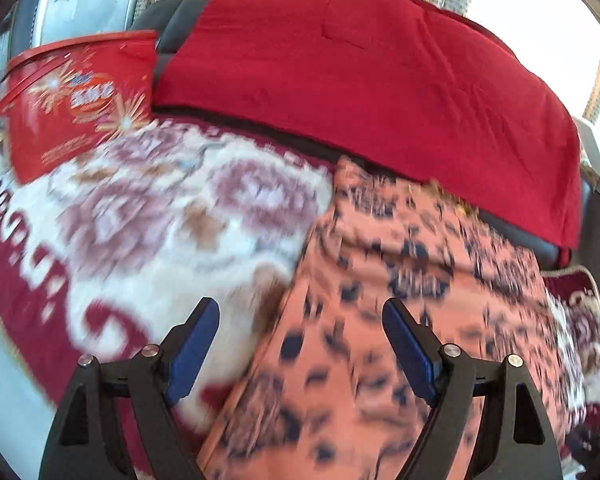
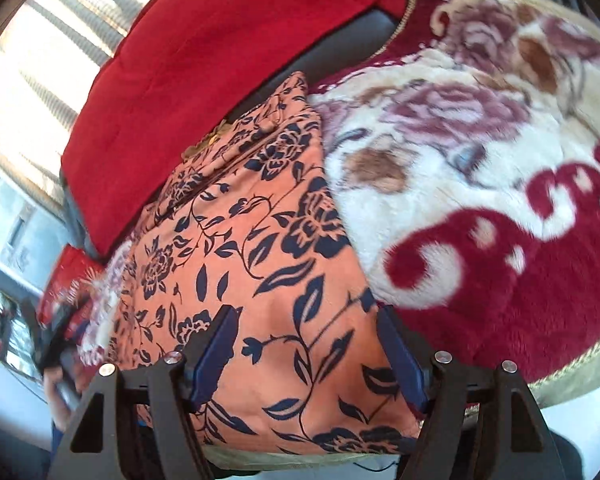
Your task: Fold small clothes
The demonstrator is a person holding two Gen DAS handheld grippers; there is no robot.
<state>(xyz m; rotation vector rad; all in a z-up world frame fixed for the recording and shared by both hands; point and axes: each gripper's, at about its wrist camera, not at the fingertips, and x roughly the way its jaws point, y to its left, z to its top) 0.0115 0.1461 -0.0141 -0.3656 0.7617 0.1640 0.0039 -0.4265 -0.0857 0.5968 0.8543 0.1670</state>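
Note:
An orange garment with a dark blue flower print (image 1: 380, 320) lies flat on a plush blanket (image 1: 160, 220). It also shows in the right wrist view (image 2: 260, 240), folded into a long strip. My left gripper (image 1: 300, 340) is open and hovers over the garment's left edge, holding nothing. My right gripper (image 2: 306, 344) is open just above the garment's near end, holding nothing. The left wrist view is blurred by motion.
The blanket (image 2: 480, 200) is cream with maroon flowers and a gold trim. A red cloth (image 1: 360, 72) drapes over a dark sofa back behind it, also in the right wrist view (image 2: 200, 60). A red printed bag (image 1: 76, 100) stands at the far left. Curtains hang behind.

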